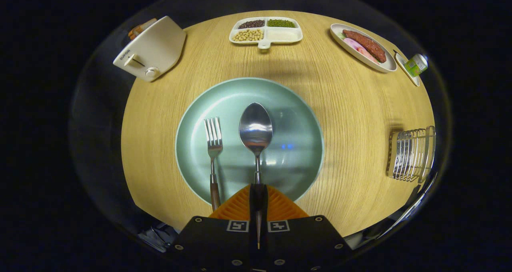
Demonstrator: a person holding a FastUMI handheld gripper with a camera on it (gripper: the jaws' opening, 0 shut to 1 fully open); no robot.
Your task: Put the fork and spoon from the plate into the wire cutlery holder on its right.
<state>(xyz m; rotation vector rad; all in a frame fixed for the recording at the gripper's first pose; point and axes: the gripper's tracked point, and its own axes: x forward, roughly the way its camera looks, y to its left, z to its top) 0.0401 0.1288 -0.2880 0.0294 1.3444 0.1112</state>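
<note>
Gripper (256, 200) is clamped narrow on the spoon (256, 130) handle, both fingers pressing it, bowl pointing ahead over the green plate (296, 116): first item to go, by the look of it. Fork (214, 152) lies on the plate, just left of the spoon. Wire cutlery holder (412, 154) stands well right of the plate. The tool points straight ahead, low over the plate's near rim.

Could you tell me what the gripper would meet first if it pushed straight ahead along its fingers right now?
The gripper is shut on the spoon's handle, so the spoon would simply move with it across the green plate. Beyond the plate, probably the divided tray of beans, though depth is unclear.
</note>
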